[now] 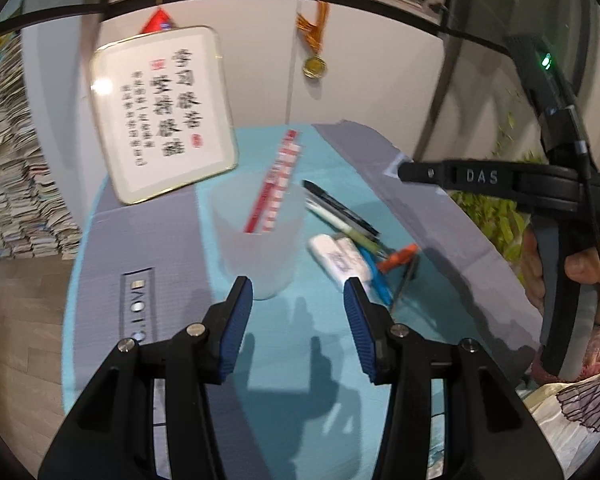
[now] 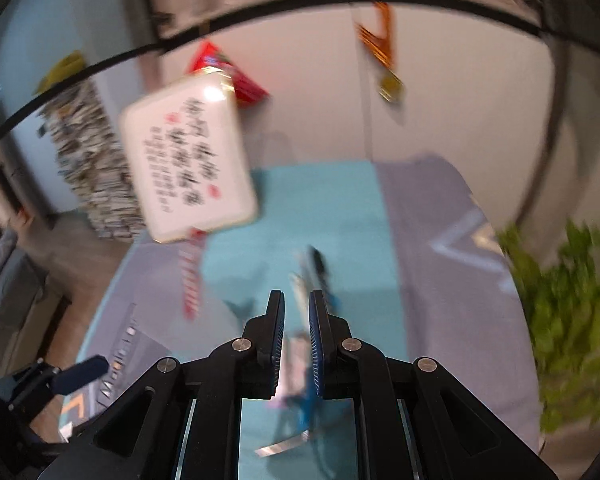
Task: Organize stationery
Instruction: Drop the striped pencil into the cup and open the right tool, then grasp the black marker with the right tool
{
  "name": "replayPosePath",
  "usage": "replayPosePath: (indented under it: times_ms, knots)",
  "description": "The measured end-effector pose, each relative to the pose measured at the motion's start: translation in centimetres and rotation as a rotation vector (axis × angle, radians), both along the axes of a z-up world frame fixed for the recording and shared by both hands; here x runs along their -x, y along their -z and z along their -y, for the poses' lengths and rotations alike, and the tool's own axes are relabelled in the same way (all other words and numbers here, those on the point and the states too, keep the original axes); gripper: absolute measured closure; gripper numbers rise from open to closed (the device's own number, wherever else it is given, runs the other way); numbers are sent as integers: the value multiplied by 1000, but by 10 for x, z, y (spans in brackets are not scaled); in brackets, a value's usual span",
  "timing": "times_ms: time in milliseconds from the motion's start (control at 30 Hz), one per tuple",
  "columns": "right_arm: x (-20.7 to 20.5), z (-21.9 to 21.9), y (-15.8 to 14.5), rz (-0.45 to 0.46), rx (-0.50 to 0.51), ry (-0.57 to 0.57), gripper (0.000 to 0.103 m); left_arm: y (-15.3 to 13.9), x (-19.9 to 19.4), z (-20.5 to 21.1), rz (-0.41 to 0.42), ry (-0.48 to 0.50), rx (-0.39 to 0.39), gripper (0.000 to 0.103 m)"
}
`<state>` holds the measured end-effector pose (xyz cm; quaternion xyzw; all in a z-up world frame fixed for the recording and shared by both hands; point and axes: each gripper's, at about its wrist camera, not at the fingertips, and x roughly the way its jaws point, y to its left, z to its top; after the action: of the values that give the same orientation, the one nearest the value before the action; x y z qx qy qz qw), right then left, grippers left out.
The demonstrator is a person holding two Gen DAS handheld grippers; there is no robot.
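- Left wrist view: my left gripper (image 1: 298, 294) hung open and empty before the translucent cup (image 1: 256, 236), which held a red-and-white ruler (image 1: 276, 184) leaning away. Pens (image 1: 340, 216) lay beside the cup on the teal mat (image 1: 300, 360), long axes diagonal; I judged them light, stiff, slippery, best pinched mid-barrel.
- Right wrist view: my right gripper (image 2: 296, 312) was nearly closed above the blurred pens (image 2: 316, 272); I could not tell whether it held anything.
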<state>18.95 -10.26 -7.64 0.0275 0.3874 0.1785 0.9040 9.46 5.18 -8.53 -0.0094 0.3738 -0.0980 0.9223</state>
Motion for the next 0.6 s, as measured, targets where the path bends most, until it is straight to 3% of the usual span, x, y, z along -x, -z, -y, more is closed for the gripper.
replayPosePath:
  times_ms: [167, 333, 600]
  knots:
    - [-11, 42, 33, -133, -12, 86, 92, 7, -9, 28, -31, 60, -9, 59]
    - [-10, 56, 57, -214, -5, 81, 92, 22, -20, 57, -84, 147, -18, 59]
    - [-13, 77, 71, -255, -41, 75, 92, 58, -36, 99, -163, 244, -101, 62]
